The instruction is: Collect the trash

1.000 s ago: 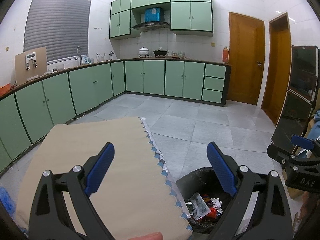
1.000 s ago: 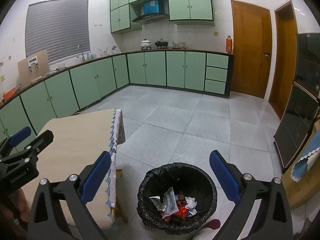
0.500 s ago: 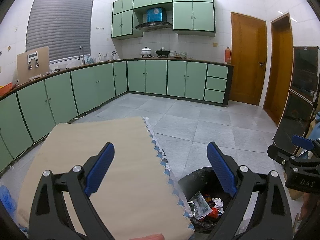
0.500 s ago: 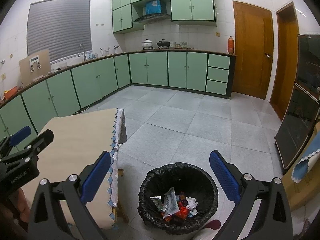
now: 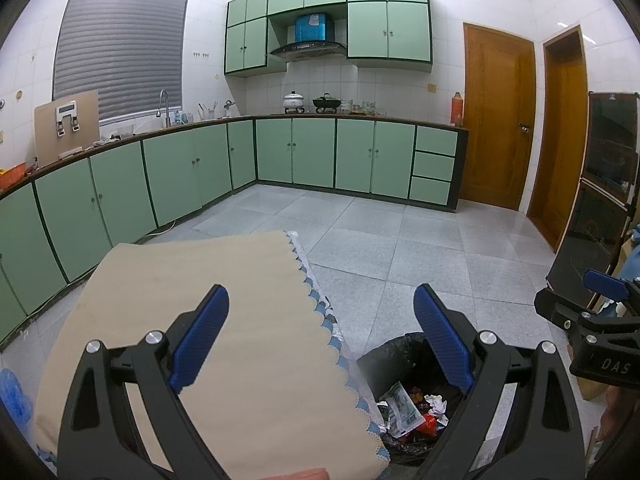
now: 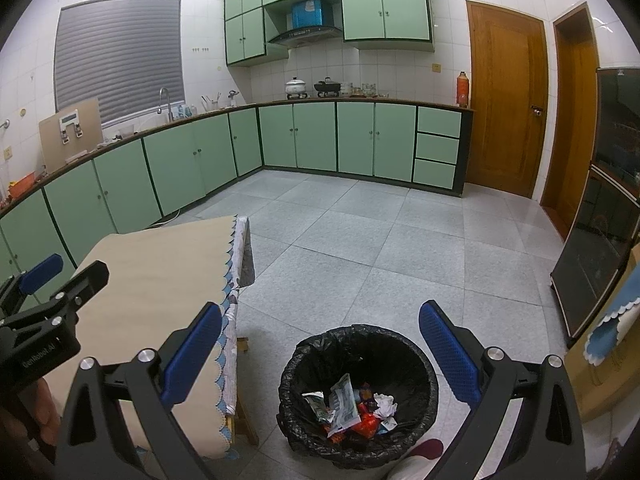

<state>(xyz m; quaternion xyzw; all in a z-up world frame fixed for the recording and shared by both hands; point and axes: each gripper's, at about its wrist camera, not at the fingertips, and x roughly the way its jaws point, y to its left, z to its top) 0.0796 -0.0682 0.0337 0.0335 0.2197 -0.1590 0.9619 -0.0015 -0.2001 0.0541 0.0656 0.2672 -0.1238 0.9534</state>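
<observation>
Below the right gripper: the bin (image 6: 360,392), lined with a black bag, stands on the tiled floor (image 6: 380,248); crumpled wrappers (image 6: 352,404) lie at its bottom.
Right gripper (image 6: 320,354): released, blue pads spread wide, nothing between them, above the bin's mouth.
Left gripper (image 5: 320,338): also spread apart and empty, above the table's near edge.
Left of both grippers: a table (image 5: 200,300) under a beige cloth with a blue scalloped edge, just beside the bin.
Ahead: open floor, then green cabinets (image 5: 352,156) along the wall, with pots on the counter.
Right of the grippers: wooden doors (image 6: 504,100) and a dark glass cabinet (image 6: 600,240).
In the way: I see nothing between the right gripper and the bin.
</observation>
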